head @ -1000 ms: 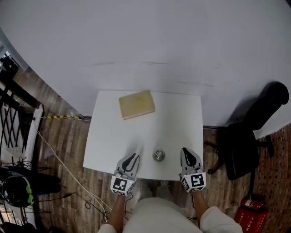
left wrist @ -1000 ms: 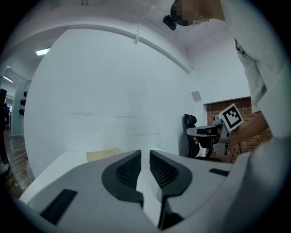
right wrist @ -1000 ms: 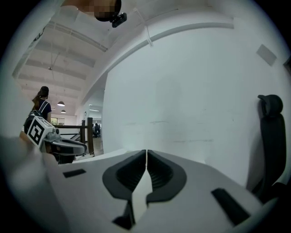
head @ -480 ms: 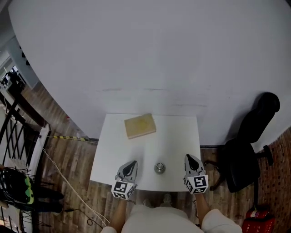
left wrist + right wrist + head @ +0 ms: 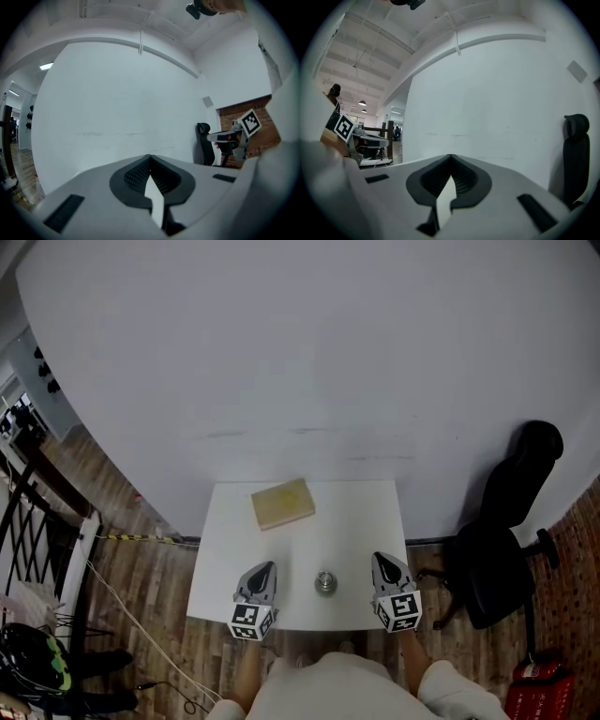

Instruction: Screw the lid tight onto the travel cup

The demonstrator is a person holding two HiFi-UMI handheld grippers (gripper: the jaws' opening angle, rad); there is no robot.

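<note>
White table [image 5: 356, 512] | travel cup [image 5: 325, 583], seemingly lidded | left gripper [image 5: 266, 567], right gripper [image 5: 379, 559]: jaws closed, empty

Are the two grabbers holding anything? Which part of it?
Nothing. The left gripper and right gripper are both shut and empty; the cup stands untouched on the table between them.

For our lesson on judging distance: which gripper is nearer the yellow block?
Left. The left gripper lies toward the person from the yellow block; the right gripper is farther, off to its right.
</note>
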